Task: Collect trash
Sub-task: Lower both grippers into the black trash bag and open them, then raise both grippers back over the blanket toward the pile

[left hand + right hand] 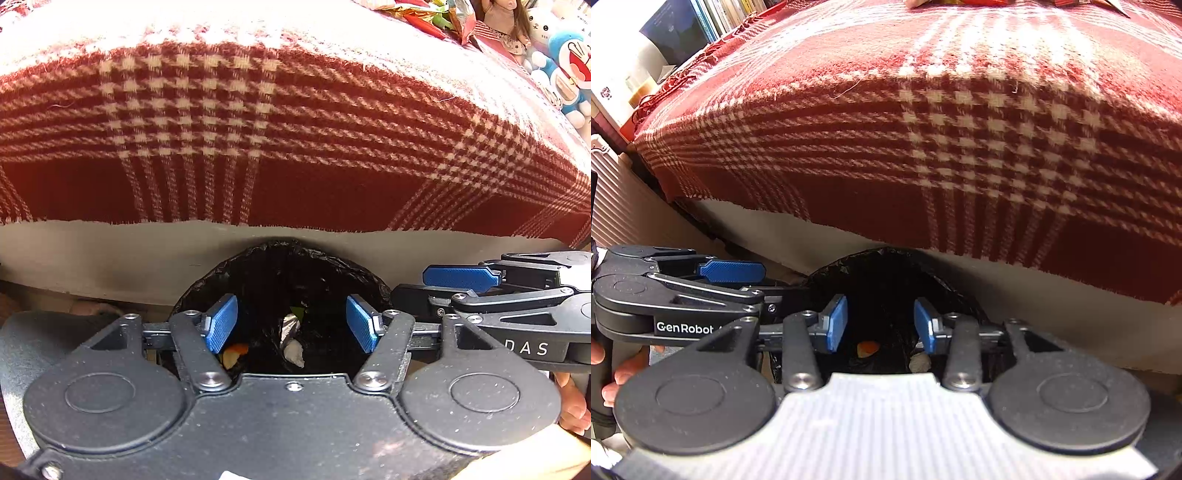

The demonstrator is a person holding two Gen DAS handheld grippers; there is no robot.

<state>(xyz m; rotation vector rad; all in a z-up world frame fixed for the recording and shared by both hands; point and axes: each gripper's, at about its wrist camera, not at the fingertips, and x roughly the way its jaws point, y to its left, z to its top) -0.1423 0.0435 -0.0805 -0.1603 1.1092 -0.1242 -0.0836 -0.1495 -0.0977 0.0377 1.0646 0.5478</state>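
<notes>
Both grippers are hovering side by side over the bin, pointing steeply down into it. Left gripper (pixel 291 326) is standing released, blue pads apart, nothing between them. Right gripper (pixel 880 324) is the same: jaws apart, nothing pinched. No earlier picture, so I'm not saying how they got there.

Straight below, the bin (pixel 207 284) with its black liner is sitting on the floor against the pale side of the bed. Trash already lying at the bottom: a crumpled white scrap (pixel 294 353), a bit of silvery foil (pixel 290 326) just above it, an orange piece (pixel 236 352) to the left and something green, too dark to name. The right wrist view is showing the same orange piece (pixel 868 349) and white scrap (pixel 919 363) down in the liner.

Judgement: this is looking like the drop step, with both loads apparently gone into the bin and neither gripper carrying anything.

Further out, the red and white plaid blanket (pixel 258 110) is draping over the bed edge above the bin. At the far side of the bed top, a heap of shiny coloured wrappers (pixel 436 14) is still waiting, next to plush toys (pixel 569 62).

Next move, as I'm reading it: lifting clear of the bin rim, swinging up over the blanket edge without snagging the fringe, reaching to the wrappers. Those are thin and crinkly on soft cloth, so pinching low and square is needed, without grabbing blanket too.
</notes>
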